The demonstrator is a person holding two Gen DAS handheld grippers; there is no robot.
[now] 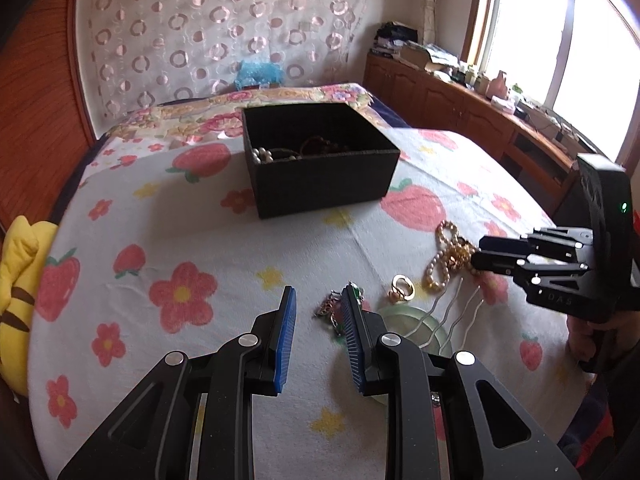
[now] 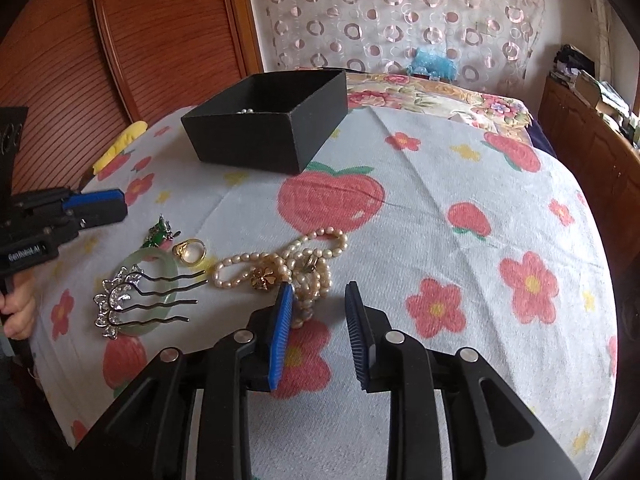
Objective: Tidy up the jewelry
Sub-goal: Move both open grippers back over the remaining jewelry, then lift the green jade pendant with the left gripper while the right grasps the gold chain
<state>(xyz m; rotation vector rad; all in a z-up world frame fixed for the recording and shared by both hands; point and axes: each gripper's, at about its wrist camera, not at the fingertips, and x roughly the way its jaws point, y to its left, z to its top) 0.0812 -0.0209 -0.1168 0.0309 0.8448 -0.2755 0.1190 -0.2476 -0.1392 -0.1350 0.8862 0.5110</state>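
Your left claw [image 1: 318, 304] stands with its pads apart and nothing between them, hovering over the bed cover [image 1: 200, 240]. Its right pad sits just over the green charm piece [image 2: 160, 234], which lies in front of the black box [image 1: 320, 160].

Your right claw [image 2: 318, 300] is likewise apart and holds nothing. Its left pad touches or overlaps the near end of the pearl necklace [image 2: 280, 264]; from these views you cannot tell whether there is contact. In the left wrist view its tips reach into the pearl pile from the side away from the box.

The black box is open-topped and sits on the bed cover, beyond all the loose pieces. White pearls [image 1: 264, 155] and dark beads lie inside it. Its near wall faces your claws, with bare cover between that wall and the jewelry.

Loose pieces lie in front of the box in a row: the pearl necklace with a gold flower clasp, the gold ring [image 2: 191, 252] just beside it, then the jade bangle [image 2: 154, 258] with the silver hair comb [image 2: 132, 300] lying across it. The ring lies close to the bangle's rim.

Open cover lies wide on the side of the pearls away from the comb. A yellow plush [image 1: 20, 280] lies at the bed's edge, well apart from the box.
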